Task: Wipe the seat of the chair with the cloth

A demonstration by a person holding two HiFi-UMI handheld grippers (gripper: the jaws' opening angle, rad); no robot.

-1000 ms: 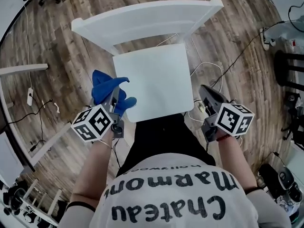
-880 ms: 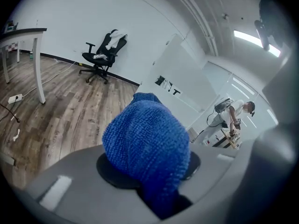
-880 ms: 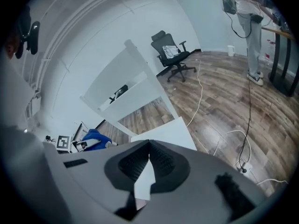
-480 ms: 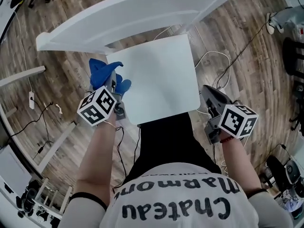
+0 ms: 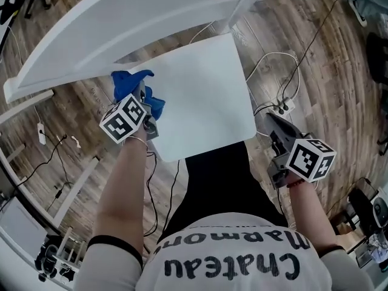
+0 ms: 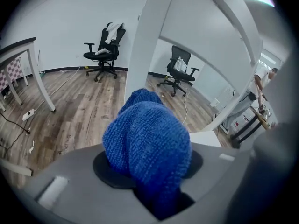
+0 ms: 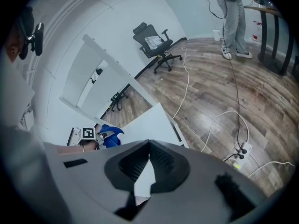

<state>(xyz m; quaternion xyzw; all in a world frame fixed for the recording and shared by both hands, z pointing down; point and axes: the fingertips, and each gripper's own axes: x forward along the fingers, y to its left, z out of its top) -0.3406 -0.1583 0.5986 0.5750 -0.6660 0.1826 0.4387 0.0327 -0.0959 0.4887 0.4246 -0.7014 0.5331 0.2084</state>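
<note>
The white chair stands below me, its seat (image 5: 197, 96) flat and bare and its backrest (image 5: 121, 23) across the top of the head view. A blue cloth (image 5: 128, 85) hangs bunched at the seat's back left edge, with my left gripper (image 5: 143, 100) shut on it. In the left gripper view the cloth (image 6: 147, 141) fills the space between the jaws, beside a white backrest post (image 6: 145, 45). My right gripper (image 5: 271, 120) hovers off the seat's front right corner, over the floor. Its jaws meet at the tip (image 7: 149, 144) with nothing held. The right gripper view also shows the seat (image 7: 145, 124) and the cloth (image 7: 110, 135).
A power strip (image 5: 282, 108) and loose cables (image 5: 273, 62) lie on the wooden floor right of the chair. Two black office chairs (image 6: 105, 48) (image 6: 180, 69) stand further off, and a table leg (image 6: 41, 80) at the left. A person (image 7: 229, 17) stands in the distance.
My left gripper has carried the cloth toward the back left of the seat, close under the backrest. The right gripper has stayed beside the front right corner.
</note>
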